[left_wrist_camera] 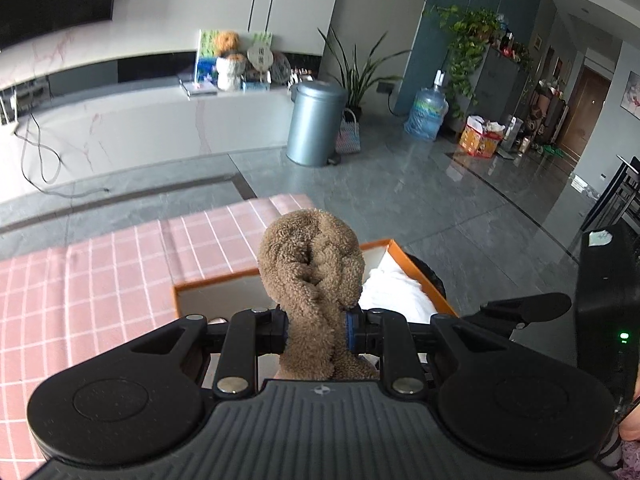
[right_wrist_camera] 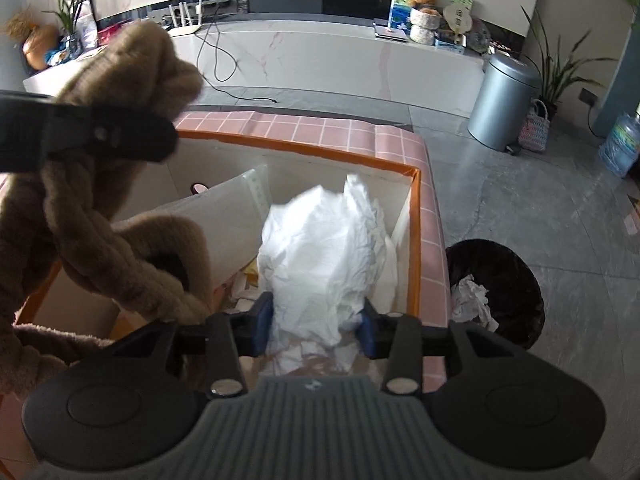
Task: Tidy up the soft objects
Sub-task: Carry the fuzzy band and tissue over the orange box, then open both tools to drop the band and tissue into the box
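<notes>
left tool [left_wrist_camera: 316,330] is clamped on the brown fleece twist [left_wrist_camera: 312,264], which stands upright, long axis pointing away, lifted above the orange-rimmed box [left_wrist_camera: 216,282] on the pink checked table [left_wrist_camera: 80,280]. right tool [right_wrist_camera: 316,320] is closed on the white cloth [right_wrist_camera: 324,248] in the box's right compartment, past the divider [right_wrist_camera: 224,204]. the left compartment below the twist looks mostly free, so that side seems likeliest.

a grey metal bin [left_wrist_camera: 316,124] stands on the floor beside a potted plant [left_wrist_camera: 356,76], a water jug [left_wrist_camera: 427,114] nearby.
</notes>
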A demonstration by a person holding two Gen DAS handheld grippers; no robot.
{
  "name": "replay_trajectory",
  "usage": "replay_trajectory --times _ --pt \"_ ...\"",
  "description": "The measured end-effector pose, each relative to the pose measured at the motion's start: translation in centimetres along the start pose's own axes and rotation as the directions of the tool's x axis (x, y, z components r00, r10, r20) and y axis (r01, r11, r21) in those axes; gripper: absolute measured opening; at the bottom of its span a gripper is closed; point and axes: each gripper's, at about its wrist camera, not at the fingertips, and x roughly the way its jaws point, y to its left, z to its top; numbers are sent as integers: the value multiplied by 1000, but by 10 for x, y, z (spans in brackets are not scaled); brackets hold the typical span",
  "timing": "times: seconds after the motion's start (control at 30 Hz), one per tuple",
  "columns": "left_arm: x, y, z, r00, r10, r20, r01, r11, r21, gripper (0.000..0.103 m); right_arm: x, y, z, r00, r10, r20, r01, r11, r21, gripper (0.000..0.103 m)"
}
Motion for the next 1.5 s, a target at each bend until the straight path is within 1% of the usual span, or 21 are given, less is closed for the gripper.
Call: replay_trajectory --times 0.07,0.2,0.3,0.37,0.43,0.53,0.6,0.67,0.73,0.83,0.87,0.9,0.93,0.97,1.03,1.13,1.17,1.27,1.33,1.4,1.5 --pt "5 1 0 1000 -3 -12 3 1000 2 26 -3 4 -2 1000 -14 5 15 999 -31 52" --pt "14 -1 -4 997 -18 -72 20 999 29 28 -14 7 -5 999 -30 21 32 997 -77 56" --pt "17 -4 -9 993 -16 -115 23 998 64 32 -24 5 -8 999 -34 25 36 996 -80 60" --pt "17 -7 -11 989 -21 -145 34 996 86 37 -29 5 -9 999 -34 24 36 996 -77 60" --pt "12 -10 -15 988 -28 -153 45 993 109 51 -35 6 -12 999 -33 28 35 997 -72 59" --pt "-1 -12 -18 990 -34 -137 53 989 135 69 -44 10 -16 999 -33 39 36 997 -66 59" --pt "-10 -14 -19 991 -46 -124 63 988 138 73 -48 13 -17 998 -45 37 47 997 -63 59" --pt "-21 -16 -20 991 -55 -120 72 987 141 73 -55 15 -21 998 -47 45 50 997 -64 59" --pt "-32 -18 -23 990 -71 -126 90 985 148 70 -63 18 -25 997 -45 56 48 997 -61 59" --pt "-38 -21 -30 986 -89 -142 114 978 174 57 -73 21 -31 997 -40 65 44 997 -61 57" --pt "-37 -22 -34 986 -84 -145 111 976 186 56 -75 23 -33 998 -31 63 35 997 -62 55" --pt "-33 -24 -36 986 -66 -153 97 974 203 48 -75 24 -34 998 -19 57 22 998 -64 53" --pt "-27 -26 -38 985 -32 -169 69 973 218 38 -75 25 -36 999 -11 48 14 998 -67 47" --pt "-21 -26 -41 983 -9 -185 51 973 227 34 -72 27 -37 999 -5 37 8 997 -72 42" --pt "-9 -26 -46 977 15 -213 35 973 228 28 -66 31 -41 1000 7 17 -6 997 -78 36" --pt "4 -19 -51 968 30 -251 21 980 199 24 -53 32 -43 999 40 -15 -41 997 -65 24" --pt "8 -20 -52 965 36 -261 18 979 202 23 -47 32 -42 998 48 -26 -49 997 -54 23" --pt "18 -24 -56 953 69 -294 5 970 243 21 -29 30 -43 996 63 -65 -64 998 -19 22" --pt "22 -32 -58 948 115 -298 -18 951 310 21 -20 31 -46 994 68 -86 -69 998 -9 21" --pt "26 -38 -59 940 135 -313 -21 940 341 21 -12 33 -48 992 62 -113 -63 998 -9 21" --pt "25 -38 -59 945 137 -298 -28 939 343 21 -16 33 -48 993 56 -106 -57 998 -8 20"
